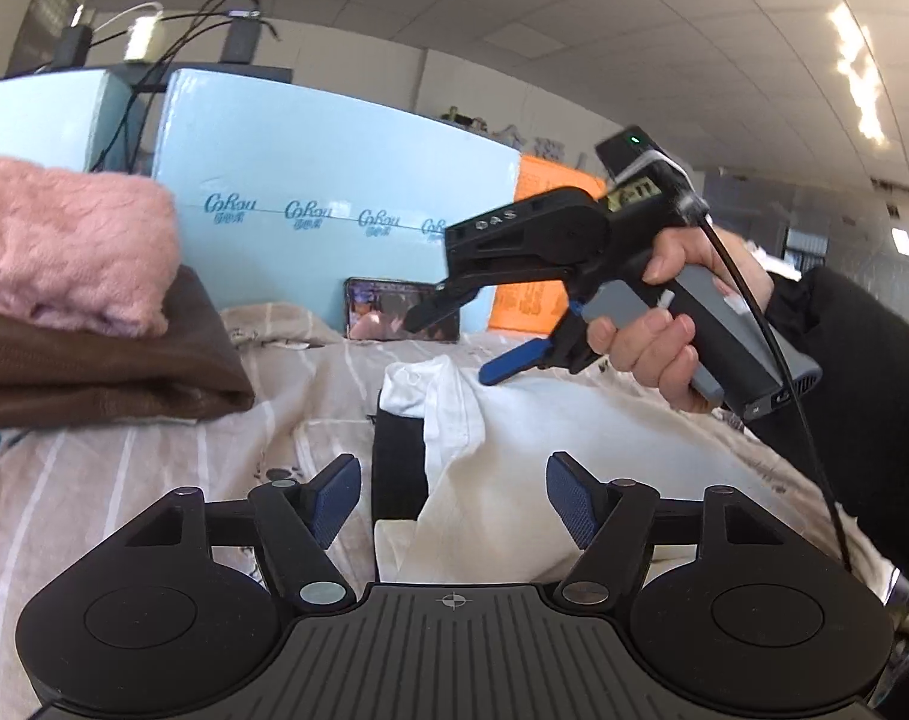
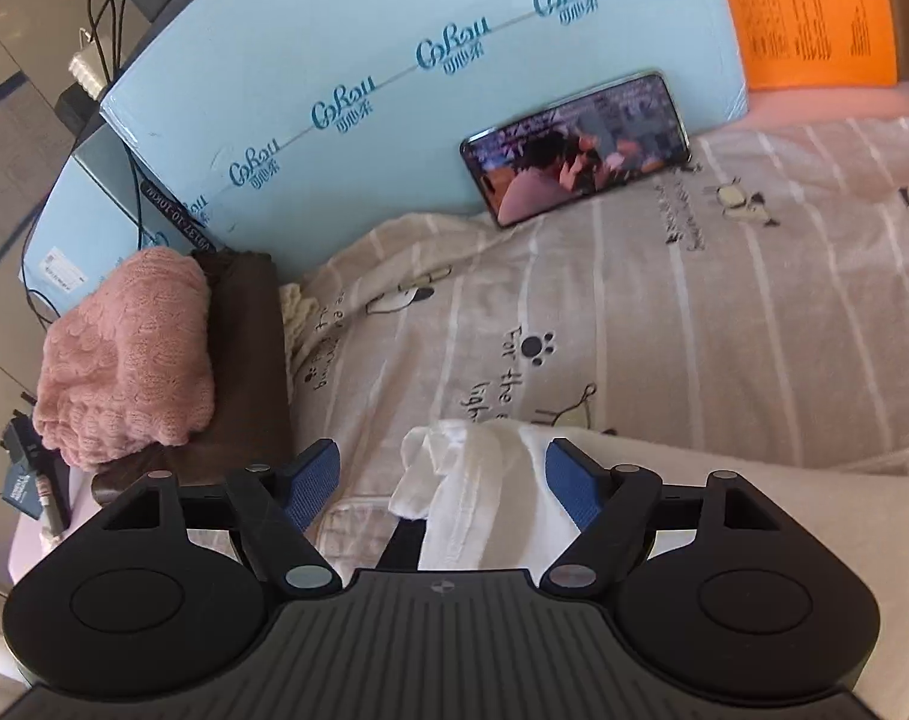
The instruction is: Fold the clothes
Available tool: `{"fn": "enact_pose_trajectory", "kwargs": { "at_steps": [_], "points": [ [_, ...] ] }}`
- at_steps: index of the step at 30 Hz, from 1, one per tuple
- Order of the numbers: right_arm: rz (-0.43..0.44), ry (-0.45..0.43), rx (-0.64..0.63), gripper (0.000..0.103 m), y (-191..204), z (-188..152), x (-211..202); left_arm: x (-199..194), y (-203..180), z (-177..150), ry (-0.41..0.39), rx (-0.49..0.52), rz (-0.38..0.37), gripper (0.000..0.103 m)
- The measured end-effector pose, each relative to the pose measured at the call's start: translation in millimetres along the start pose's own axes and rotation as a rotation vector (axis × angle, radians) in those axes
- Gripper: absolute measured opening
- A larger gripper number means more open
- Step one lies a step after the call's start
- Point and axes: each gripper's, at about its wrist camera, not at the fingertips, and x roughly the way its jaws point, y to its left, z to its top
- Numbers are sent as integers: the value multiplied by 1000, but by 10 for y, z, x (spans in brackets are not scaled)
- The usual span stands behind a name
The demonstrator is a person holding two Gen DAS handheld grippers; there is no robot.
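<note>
A white garment [image 1: 514, 456] with a black part [image 1: 397, 468] lies crumpled on the striped beige bed sheet [image 1: 154, 480]. My left gripper [image 1: 451, 501] is open and empty just above it. My right gripper [image 2: 442, 483] is open, its jaws standing either side of a bunched white fold [image 2: 454, 480] of the same garment; it also shows in the left wrist view [image 1: 472, 339], held in a hand above the far end of the cloth.
A folded pink fuzzy garment [image 2: 124, 360] sits on a folded brown one [image 2: 244, 360] at the left. A phone [image 2: 577, 147] leans on a light blue box [image 2: 394, 90] at the back. An orange sheet [image 2: 808, 12] is far right.
</note>
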Motion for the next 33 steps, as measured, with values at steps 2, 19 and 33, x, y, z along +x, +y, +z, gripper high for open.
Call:
{"fn": "enact_pose_trajectory", "kwargs": {
  "at_steps": [2,19,33],
  "points": [
    [41,24,24,72,30,-17,104,83,39,-19,51,-18,-15,68],
    [186,-215,-9,75,268,65,-482,615,261,667,7,49,-4,62],
    [39,-368,103,80,-1144,-719,-867,1693,605,636,220,94,190,35]
  ]
}}
